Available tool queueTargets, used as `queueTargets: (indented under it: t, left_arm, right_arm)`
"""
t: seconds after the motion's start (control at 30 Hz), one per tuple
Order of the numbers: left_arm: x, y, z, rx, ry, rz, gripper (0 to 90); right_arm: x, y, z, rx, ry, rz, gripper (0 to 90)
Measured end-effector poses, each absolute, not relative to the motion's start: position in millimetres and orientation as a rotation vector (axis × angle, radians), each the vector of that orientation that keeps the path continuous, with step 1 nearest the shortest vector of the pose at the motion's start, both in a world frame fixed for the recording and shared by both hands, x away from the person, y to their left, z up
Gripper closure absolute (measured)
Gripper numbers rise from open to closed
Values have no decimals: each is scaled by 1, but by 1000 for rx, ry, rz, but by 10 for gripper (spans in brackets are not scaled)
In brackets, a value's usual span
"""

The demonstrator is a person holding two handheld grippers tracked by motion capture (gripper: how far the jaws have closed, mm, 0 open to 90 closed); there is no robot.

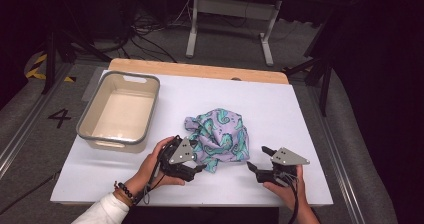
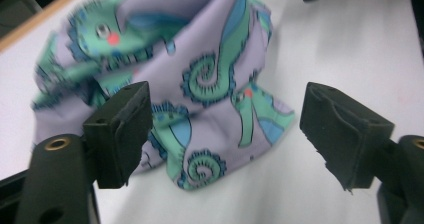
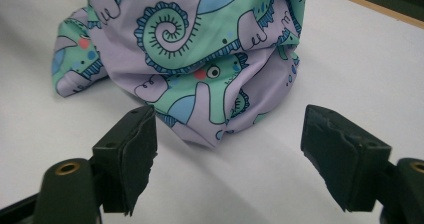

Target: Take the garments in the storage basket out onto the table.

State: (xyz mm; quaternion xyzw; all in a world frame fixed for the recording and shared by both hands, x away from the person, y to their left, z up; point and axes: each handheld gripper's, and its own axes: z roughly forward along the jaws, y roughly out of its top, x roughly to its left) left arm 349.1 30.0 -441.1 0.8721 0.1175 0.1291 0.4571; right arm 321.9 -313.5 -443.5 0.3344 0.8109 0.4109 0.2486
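The high view shows a crumpled cloth (image 1: 218,138) lying in a loose heap near the middle of the white surface (image 1: 280,109), between the two grippers and a little beyond them. The cloth is pale purple with a print of green seahorses that have curled tails, blue parts and small red cheeks. The left gripper (image 1: 192,168) is just at the near left edge of the heap, and its fingers (image 2: 122,129) stand wide apart; in the left gripper view one finger is in front of the cloth's lower fold, but I cannot tell if it touches, and nothing is pressed between them. The right gripper (image 1: 256,160) is a little apart from the cloth on the near right side, and its fingers (image 3: 130,149) are also spread open with only bare surface between them. An empty beige bin (image 1: 120,111) with a grey rim stands at the far left of the surface, well apart from the cloth. On the floor to the left, a black "4" (image 1: 59,117) can be read. The cloth carries no readable label. Its folds hide its real shape, and both gripper views cut off the top of the heap; the left gripper view is slightly blurred.
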Motion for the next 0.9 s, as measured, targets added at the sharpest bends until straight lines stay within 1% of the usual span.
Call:
queueTargets:
  t: [0.03, 0.23, 0.3, 0.37, 0.47, 0.53, 0.6, 0.63, 0.67, 0.7, 0.73, 0.83, 0.87, 0.9]
  left_arm:
    - [351, 31, -445, 2148, 302, 288, 199]
    - [365, 29, -456, 2189, 353, 279, 199]
    - [368, 27, -458, 2211, 356, 287, 209]
    - [370, 24, -459, 2213, 358, 274, 250]
    - [375, 21, -461, 2200, 386, 227, 305]
    - [377, 20, -463, 2188, 417, 200, 360]
    - [379, 20, -465, 2194, 422, 172, 401]
    - [380, 20, -466, 2197, 428, 160, 462]
    - [381, 20, -467, 2202, 433, 153, 496]
    - [382, 20, -467, 2204, 445, 147, 531]
    - [383, 20, -467, 2207, 438, 143, 565]
    - [383, 20, -467, 2224, 421, 139, 727]
    - [382, 20, -467, 2218, 418, 124, 794]
    - [382, 21, -467, 2224, 418, 125, 828]
  right_arm:
    - [326, -312, -444, 909, 2227, 1116, 229]
    - [350, -304, -446, 903, 2311, 1103, 226]
    - [357, -296, -448, 875, 2361, 1099, 252]
    - [362, -291, -450, 874, 2370, 1075, 285]
    - [370, -282, -458, 881, 2410, 1039, 392]
    - [373, -280, -461, 884, 2435, 1041, 479]
    - [373, -281, -460, 892, 2435, 1055, 543]
    - [372, -282, -460, 896, 2439, 1073, 592]
    - [372, -283, -460, 896, 2436, 1074, 619]
    - [371, -283, -460, 899, 2432, 1079, 682]
    - [371, -284, -460, 902, 2430, 1089, 717]
    - [368, -285, -459, 887, 2422, 1088, 785]
    - [367, -286, -458, 882, 2420, 1090, 802]
    - [365, -286, -457, 872, 2414, 1089, 814]
